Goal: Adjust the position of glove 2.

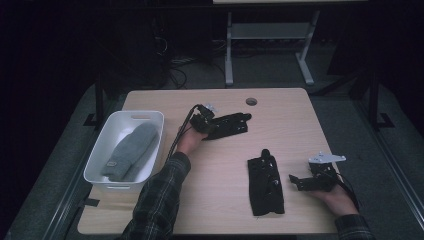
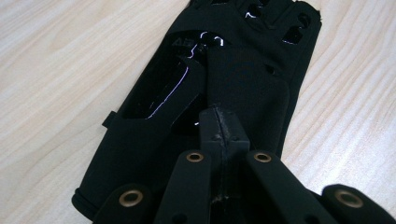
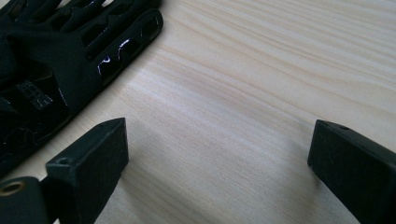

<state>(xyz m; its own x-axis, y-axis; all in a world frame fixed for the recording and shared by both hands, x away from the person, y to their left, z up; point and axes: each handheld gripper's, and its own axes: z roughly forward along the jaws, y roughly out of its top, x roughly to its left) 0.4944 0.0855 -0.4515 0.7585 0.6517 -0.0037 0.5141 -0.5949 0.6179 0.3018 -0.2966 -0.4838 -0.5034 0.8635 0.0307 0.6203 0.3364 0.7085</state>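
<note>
Overhead view faces forward; gripper views skim table (image 1: 300, 125)

Two black gloves (image 1: 227, 125) (image 1: 265, 182), one grey mitten (image 1: 131, 150) (binned), one bin (image 1: 100, 150).

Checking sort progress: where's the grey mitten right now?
High view, left side: the grey mitten lies inside the white bin at the table's left edge.

One black glove (image 1: 227, 125) is pinched mid-table; the other black glove (image 1: 265, 184) lies flat nearer.
</note>
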